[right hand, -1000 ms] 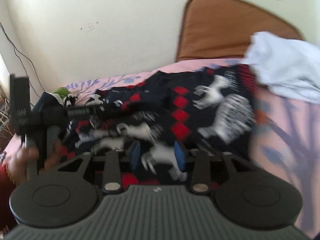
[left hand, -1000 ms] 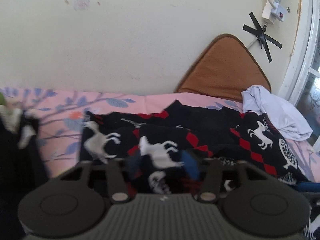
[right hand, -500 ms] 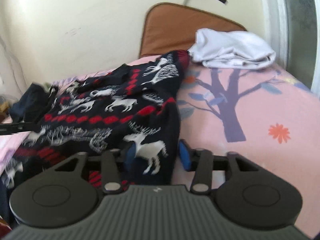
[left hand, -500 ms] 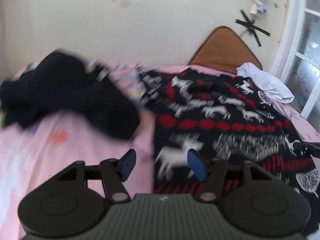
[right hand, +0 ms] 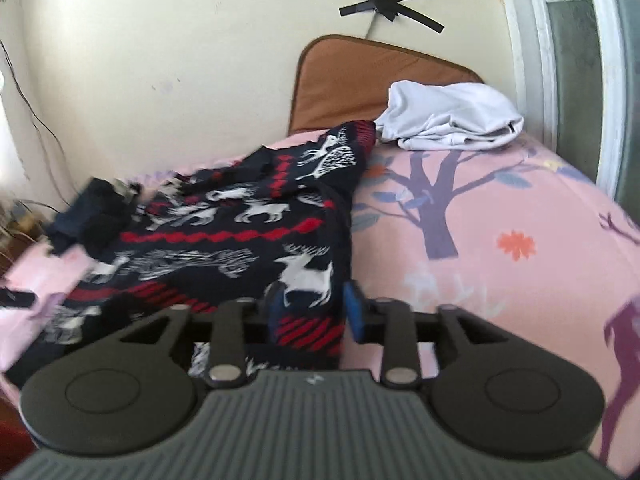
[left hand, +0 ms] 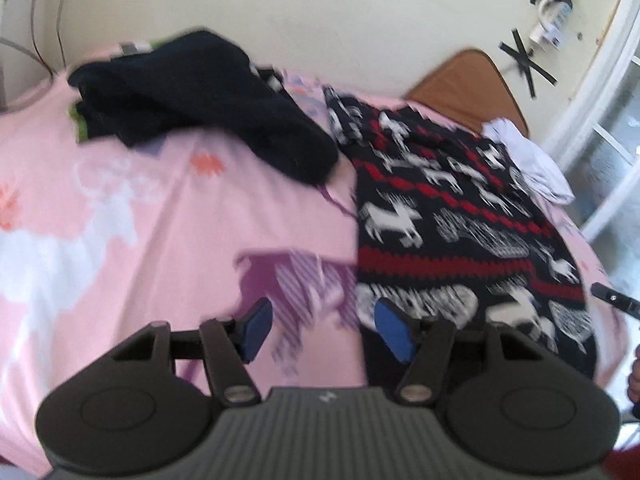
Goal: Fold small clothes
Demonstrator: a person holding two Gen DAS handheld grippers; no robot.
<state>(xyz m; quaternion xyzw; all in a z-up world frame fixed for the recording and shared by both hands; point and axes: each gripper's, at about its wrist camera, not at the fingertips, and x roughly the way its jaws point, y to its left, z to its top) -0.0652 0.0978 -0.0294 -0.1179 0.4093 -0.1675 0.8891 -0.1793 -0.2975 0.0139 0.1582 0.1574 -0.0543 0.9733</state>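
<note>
While our left gripper (left hand: 322, 334) hangs w/ its blue pads spread wide over the pink bedsheet (left hand: 140, 208), gripping nothing, we've got the patterned sweater (left hand: 452, 224) lying mostly flat just right of it, hem nearest us. It's a dark navy knit w/ white reindeer & red zigzag bands, a bit rumpled at the far end by the brown headboard (right hand: 360, 80), w/ a dark garment (left hand: 208, 100) heaped at its left and a white cloth (right hand: 448, 120) near its far right corner. Our right gripper (right hand: 316, 310) has its pads part closed around the sweater's right hem corner, fabric between them, tho we can't tell if they pinch it tight.
</note>
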